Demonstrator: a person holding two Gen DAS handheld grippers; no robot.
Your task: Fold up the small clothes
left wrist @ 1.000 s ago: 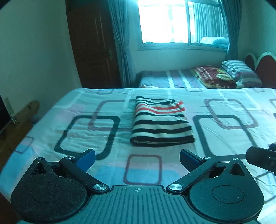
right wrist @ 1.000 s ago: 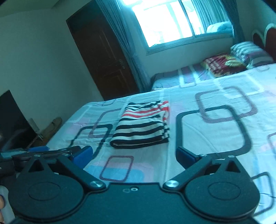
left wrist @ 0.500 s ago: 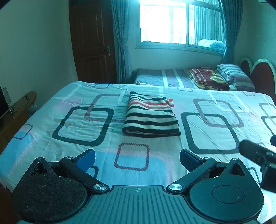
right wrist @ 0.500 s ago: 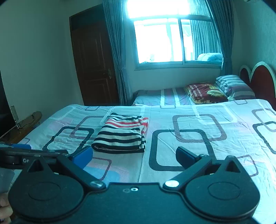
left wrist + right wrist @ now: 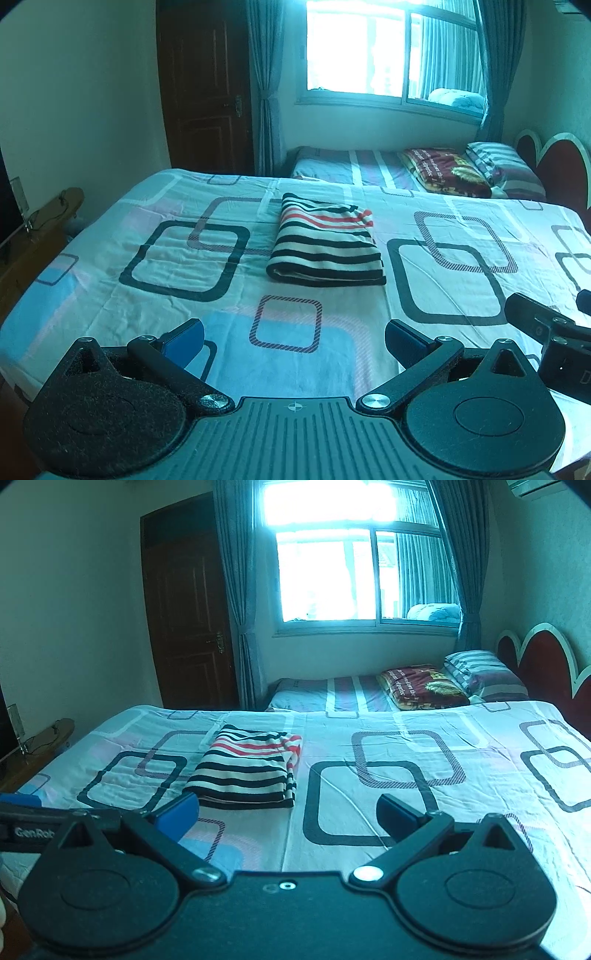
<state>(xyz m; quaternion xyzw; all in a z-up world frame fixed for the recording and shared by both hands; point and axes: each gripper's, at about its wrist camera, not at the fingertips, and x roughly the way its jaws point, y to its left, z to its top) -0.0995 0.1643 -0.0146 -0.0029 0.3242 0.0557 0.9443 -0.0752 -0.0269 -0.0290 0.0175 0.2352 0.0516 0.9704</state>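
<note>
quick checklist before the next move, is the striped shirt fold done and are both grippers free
1. Striped shirt folded into a compact rectangle: ok.
2. Shirt lying flat on the bedsheet, well in from the edges: ok.
3. Left gripper jaws apart and empty: ok.
4. Right gripper jaws apart and empty: ok.
5. Both grippers clear of the shirt, on its near side: ok.
6. Underside layers of the fold even: cannot tell.

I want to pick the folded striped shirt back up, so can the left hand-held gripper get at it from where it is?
Probably yes. The left hand-held gripper is open and empty, and only bare bedsheet lies between it and the striped shirt.
</note>
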